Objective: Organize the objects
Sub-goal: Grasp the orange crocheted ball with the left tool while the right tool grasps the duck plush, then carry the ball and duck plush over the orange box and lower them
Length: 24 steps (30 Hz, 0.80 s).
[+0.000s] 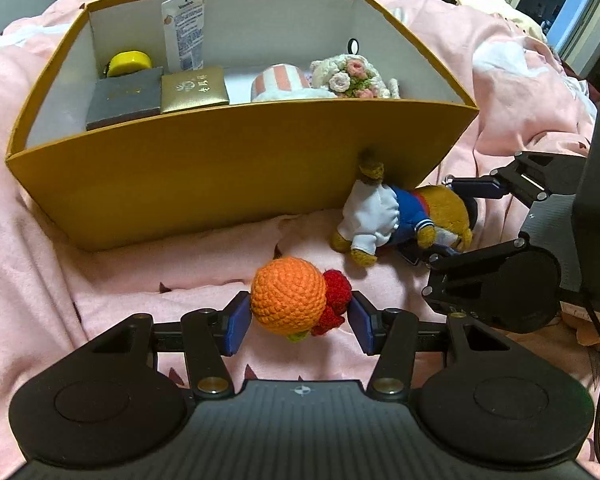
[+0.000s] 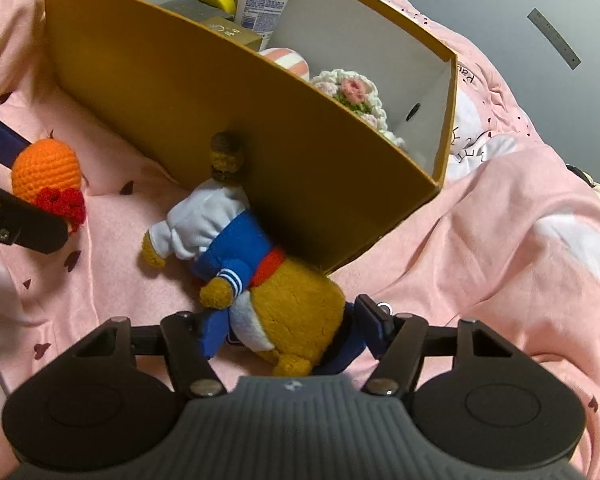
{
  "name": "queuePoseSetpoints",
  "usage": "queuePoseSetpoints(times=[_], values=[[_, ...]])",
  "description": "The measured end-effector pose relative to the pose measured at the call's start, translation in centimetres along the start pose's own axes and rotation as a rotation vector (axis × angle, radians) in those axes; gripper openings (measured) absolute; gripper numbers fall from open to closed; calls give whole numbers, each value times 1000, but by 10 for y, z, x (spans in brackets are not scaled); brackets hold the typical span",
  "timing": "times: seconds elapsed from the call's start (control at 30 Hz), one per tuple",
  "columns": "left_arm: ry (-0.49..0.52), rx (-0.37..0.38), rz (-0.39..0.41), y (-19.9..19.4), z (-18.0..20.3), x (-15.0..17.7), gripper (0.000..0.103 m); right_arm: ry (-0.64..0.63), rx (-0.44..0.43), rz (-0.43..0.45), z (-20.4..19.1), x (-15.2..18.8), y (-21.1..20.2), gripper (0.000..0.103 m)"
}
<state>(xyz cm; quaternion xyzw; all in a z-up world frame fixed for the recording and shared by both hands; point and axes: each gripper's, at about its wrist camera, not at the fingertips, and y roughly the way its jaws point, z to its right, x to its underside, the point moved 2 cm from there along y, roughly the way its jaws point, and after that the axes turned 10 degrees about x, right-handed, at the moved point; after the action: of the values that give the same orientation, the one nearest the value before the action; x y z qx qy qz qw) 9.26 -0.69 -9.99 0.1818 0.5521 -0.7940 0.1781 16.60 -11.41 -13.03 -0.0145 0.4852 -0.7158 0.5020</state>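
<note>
- Left claw (image 1: 300, 322) low over the pink bed cover (image 1: 140, 272), jaws set around an orange crochet ball toy (image 1: 288, 296) with red knit bits; left pad touches the orange side, right pad sits against the red part, so it grips the toy.
- Right claw (image 2: 284, 330) just beside it on the right, jaws around the head of a brown plush bear (image 2: 296, 312) in a white and blue sailor outfit; pads against the head on both sides, holding it.
- Bear lies on the bed cover, feet end touching the near wall of the box.
- Mustard cardboard box (image 1: 220, 184) stands open on the bed right behind both toys.
- Inside box, left to right: grey flat case (image 1: 124, 98), gold pouch (image 1: 194, 88), pink-striped cup shape (image 1: 280, 82), crochet flower bunch (image 1: 352, 76).
- Yellow round item (image 1: 130, 63) and a white tube (image 1: 184, 28) stand against the far wall.
</note>
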Motion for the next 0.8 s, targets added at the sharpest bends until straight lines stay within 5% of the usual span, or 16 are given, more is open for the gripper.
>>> queuePoseSetpoints(times=[0.4,0.8], values=[[-18,17,34,-20,-4,2,61,1,13,76,15,-4,-47,60],[-15,133,137,-68,12,-18,60,16,26,241,24,-14,-134,58]])
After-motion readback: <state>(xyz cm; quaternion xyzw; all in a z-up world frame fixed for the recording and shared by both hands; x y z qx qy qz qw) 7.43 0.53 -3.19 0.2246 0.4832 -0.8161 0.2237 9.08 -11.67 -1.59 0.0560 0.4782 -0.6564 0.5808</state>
